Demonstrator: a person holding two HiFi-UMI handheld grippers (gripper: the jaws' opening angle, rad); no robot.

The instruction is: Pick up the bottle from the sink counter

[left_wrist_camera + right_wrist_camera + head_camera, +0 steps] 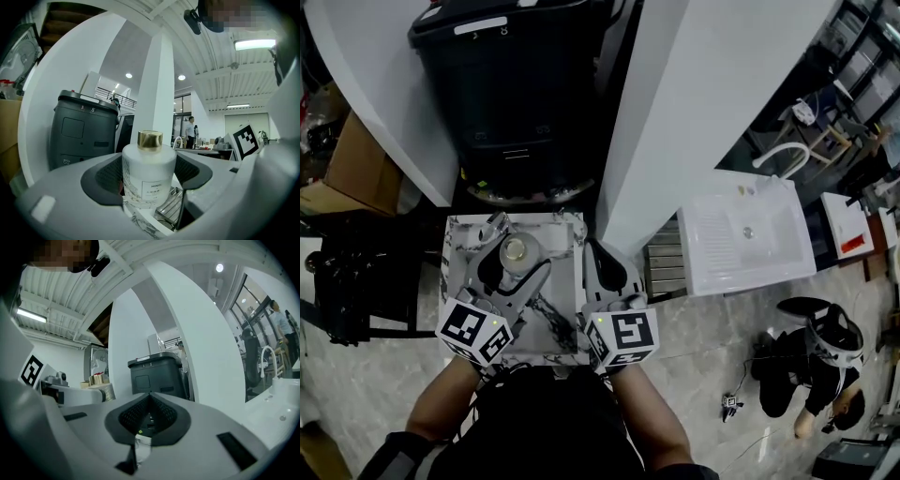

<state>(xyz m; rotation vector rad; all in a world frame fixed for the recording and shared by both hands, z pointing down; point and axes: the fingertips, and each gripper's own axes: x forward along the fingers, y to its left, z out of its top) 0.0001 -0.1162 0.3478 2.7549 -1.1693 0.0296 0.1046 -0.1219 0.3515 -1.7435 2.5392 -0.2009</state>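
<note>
A white frosted bottle (516, 250) with a gold cap stands on the small marble sink counter (464, 246). My left gripper (514, 268) is shut on the bottle, one black pad against each side. The left gripper view shows the bottle (149, 165) upright between the pads, with its base just above the marble and a chrome faucet (168, 206) below it. My right gripper (598, 259) hangs at the counter's right edge, shut on nothing. In the right gripper view the right gripper (150, 412) has its pads closed together.
A black bin (516, 84) stands just behind the counter, between two white pillars (694, 103). A white sink unit (750, 234) lies on the floor to the right. A person (816, 366) crouches at lower right. A cardboard box (356, 169) sits far left.
</note>
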